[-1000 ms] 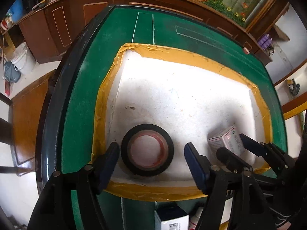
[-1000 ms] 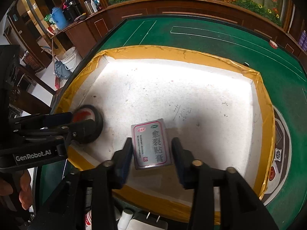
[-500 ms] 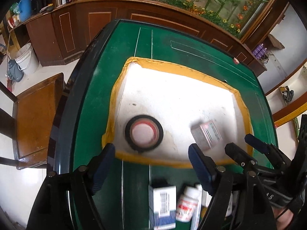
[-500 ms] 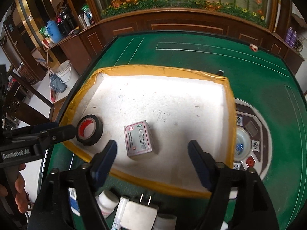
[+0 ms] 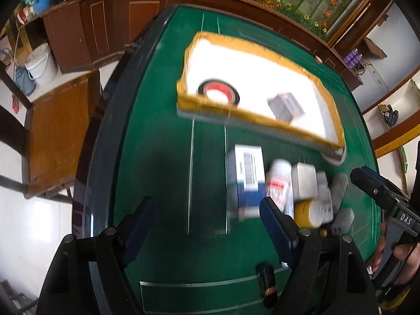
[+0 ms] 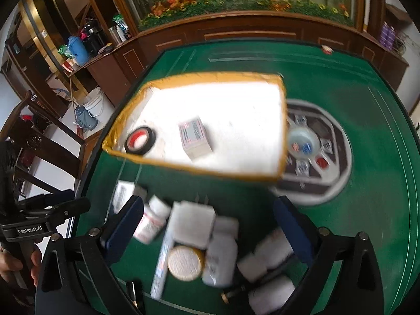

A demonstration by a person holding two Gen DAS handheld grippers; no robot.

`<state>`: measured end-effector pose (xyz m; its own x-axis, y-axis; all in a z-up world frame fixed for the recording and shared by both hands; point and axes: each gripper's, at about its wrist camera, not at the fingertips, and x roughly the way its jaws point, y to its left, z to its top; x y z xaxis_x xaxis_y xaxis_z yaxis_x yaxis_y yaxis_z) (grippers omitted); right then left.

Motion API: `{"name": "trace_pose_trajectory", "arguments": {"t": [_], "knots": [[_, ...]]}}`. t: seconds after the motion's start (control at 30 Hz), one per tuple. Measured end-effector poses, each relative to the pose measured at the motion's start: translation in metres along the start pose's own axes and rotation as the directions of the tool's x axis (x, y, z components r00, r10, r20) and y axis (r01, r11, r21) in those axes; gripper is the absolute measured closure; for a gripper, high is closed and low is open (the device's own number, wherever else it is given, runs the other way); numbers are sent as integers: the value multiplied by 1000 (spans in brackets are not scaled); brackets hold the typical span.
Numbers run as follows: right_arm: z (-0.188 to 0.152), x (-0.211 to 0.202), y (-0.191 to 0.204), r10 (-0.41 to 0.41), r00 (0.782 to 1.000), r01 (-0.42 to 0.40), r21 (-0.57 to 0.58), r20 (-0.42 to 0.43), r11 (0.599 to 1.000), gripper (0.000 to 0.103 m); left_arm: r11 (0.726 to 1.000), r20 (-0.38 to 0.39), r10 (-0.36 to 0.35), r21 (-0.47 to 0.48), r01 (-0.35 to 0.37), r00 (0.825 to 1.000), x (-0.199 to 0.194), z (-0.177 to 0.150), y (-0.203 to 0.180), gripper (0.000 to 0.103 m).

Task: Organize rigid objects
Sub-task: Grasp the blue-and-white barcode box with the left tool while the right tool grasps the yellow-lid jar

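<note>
A white tray with a yellow taped rim (image 5: pixel 262 119) (image 6: pixel 183 166) lies on the green table. In it are a black tape roll (image 5: pixel 218 93) (image 6: pixel 139 140) and a small pink-and-grey box (image 5: pixel 286 105) (image 6: pixel 195 137). My left gripper (image 5: pixel 204 210) is open over bare felt, short of the tray. A blue-and-white box (image 5: pixel 248 181) lies by its right finger. My right gripper (image 6: pixel 207 210) is opening and grips nothing. It hangs over a blurred heap: a red-labelled bottle (image 6: pixel 152 223), a white adapter (image 6: pixel 194 223), a yellow-lidded jar (image 6: pixel 185 262) and white bottles (image 6: pixel 220 252).
A wooden chair (image 5: pixel 57 131) and a white bucket (image 5: pixel 42 63) stand left of the table's dark edge. A round control panel (image 6: pixel 312 152) is set into the felt right of the tray. A wooden counter runs behind the table.
Both grippers pulled back from the tray toward the near side. The right jaws spread and let go of the small box, which stays in the tray. The heap came into view.
</note>
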<state>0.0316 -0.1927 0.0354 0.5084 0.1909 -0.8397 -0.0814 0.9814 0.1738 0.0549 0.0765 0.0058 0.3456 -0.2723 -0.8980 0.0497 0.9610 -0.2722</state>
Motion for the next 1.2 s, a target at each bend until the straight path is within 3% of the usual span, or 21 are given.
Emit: {"name": "trace_pose_trajectory", "arguments": {"t": [0.13, 0.3, 0.47, 0.57, 0.63, 0.67, 0.77, 0.83, 0.9, 1.07, 1.2], "knots": [[-21, -2, -11, -10, 1000, 11, 29, -24, 1000, 4, 1000, -31, -9, 6, 9, 999, 9, -13, -7, 19], [-42, -1, -20, -19, 999, 22, 69, -50, 997, 4, 1000, -29, -15, 11, 16, 999, 17, -2, -21, 19], [-51, -7, -20, -31, 999, 34, 75, -44, 997, 4, 998, -13, 49, 31, -49, 999, 35, 23, -44, 21], [-56, -10, -23, -36, 998, 39, 74, -44, 996, 4, 997, -52, 75, 33, -73, 996, 54, 30, -46, 42], [-58, -11, -24, -24, 999, 27, 72, -48, 997, 4, 995, -87, 93, 44, -89, 992, 67, 30, -46, 65], [-60, -12, -24, -18, 998, 22, 67, -53, 997, 4, 993, -100, 107, 52, -102, 989, 72, 29, -45, 67], [-63, -12, -19, 7, 998, -4, 47, -68, 999, 13, 992, -88, 107, 69, -101, 990, 70, 21, -44, 67], [-65, -10, -12, 33, 995, -30, 29, -89, 999, 30, 995, -101, 87, 66, -80, 991, 66, 12, -40, 67], [-67, -6, -3, 71, 991, -70, 12, -115, 998, 36, 995, -106, 78, 67, -71, 991, 59, 3, -34, 67], [-77, 15, 22, 181, 964, -183, 8, -196, 983, 40, 997, -108, 39, 66, -32, 993, 44, -31, -19, 67], [-79, 36, 25, 160, 960, -162, 9, -229, 987, 40, 998, -100, 35, 64, -29, 994, 38, -40, -17, 67]]}}
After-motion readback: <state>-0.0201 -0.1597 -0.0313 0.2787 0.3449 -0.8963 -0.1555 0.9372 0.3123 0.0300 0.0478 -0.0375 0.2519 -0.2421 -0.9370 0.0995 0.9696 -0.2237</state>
